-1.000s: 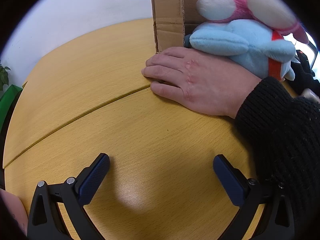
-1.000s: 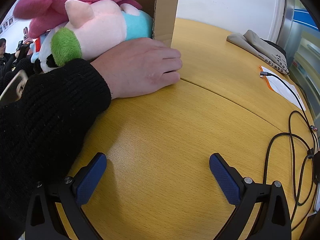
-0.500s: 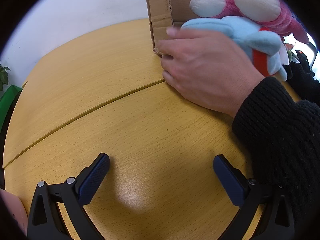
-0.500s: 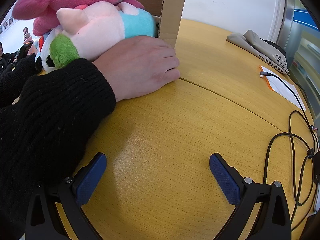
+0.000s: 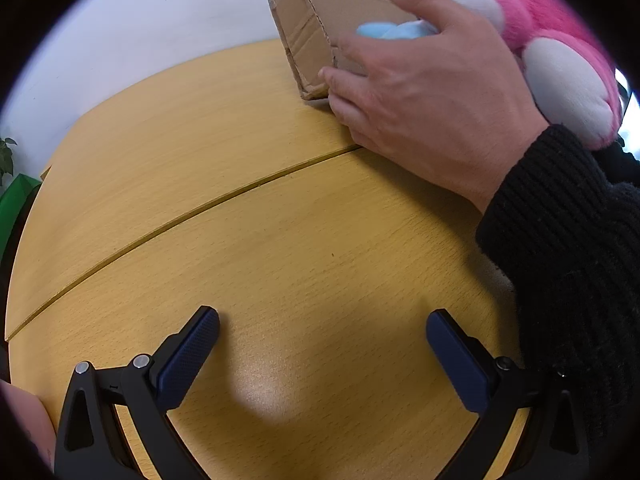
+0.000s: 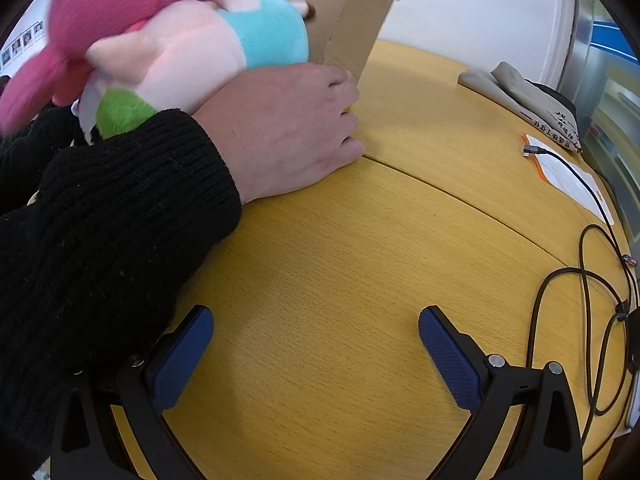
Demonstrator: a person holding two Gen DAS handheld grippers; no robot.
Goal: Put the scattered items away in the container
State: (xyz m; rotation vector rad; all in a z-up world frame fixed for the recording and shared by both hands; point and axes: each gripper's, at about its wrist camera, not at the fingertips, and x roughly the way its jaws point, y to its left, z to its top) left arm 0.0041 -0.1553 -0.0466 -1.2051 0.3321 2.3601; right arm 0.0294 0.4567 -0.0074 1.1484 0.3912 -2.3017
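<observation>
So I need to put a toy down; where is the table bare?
Bare wood lies between the open left gripper and the cardboard box, and ahead of the open right gripper. Crowded: bare hand and plush toys beside the box; black cables rightward.

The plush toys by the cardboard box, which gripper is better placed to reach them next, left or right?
Neither clearly. The left gripper and right gripper are both open over the table, and a bare hand covers the plush toys beside the cardboard box.

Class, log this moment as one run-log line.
left gripper: open, idle | right gripper: open, idle | bare hands hold cardboard box with plush toys | table
</observation>
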